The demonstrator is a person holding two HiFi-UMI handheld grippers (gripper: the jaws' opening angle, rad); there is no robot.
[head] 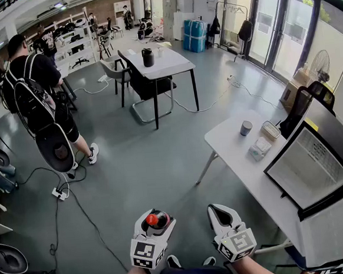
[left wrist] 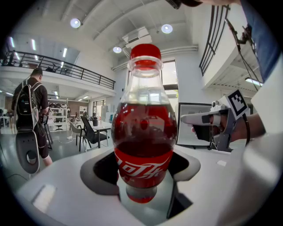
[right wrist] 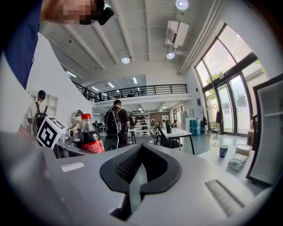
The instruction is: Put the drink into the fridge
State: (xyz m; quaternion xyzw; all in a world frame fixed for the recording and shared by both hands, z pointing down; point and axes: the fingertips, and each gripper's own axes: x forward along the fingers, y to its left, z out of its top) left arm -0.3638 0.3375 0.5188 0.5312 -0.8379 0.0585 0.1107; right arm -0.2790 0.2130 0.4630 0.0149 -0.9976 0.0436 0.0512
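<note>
A cola bottle (head: 157, 220) with a red cap and red label stands upright between the jaws of my left gripper (head: 155, 225), which is shut on it low on the body and carries it above the floor. In the left gripper view the bottle (left wrist: 143, 132) fills the middle. My right gripper (head: 221, 214) hangs just to its right, jaws together with nothing in them; its own view shows the pads (right wrist: 128, 165) meeting and the bottle (right wrist: 90, 137) off to the left. The black-framed fridge (head: 319, 210) stands at the right, its door (head: 307, 167) apparently swung open.
A white table (head: 231, 143) in front of the fridge carries a cup (head: 246, 127) and small containers (head: 260, 149). A person with a backpack (head: 37, 85) stands at the left near cables (head: 60, 192). Another table (head: 168, 63) with chairs is farther back.
</note>
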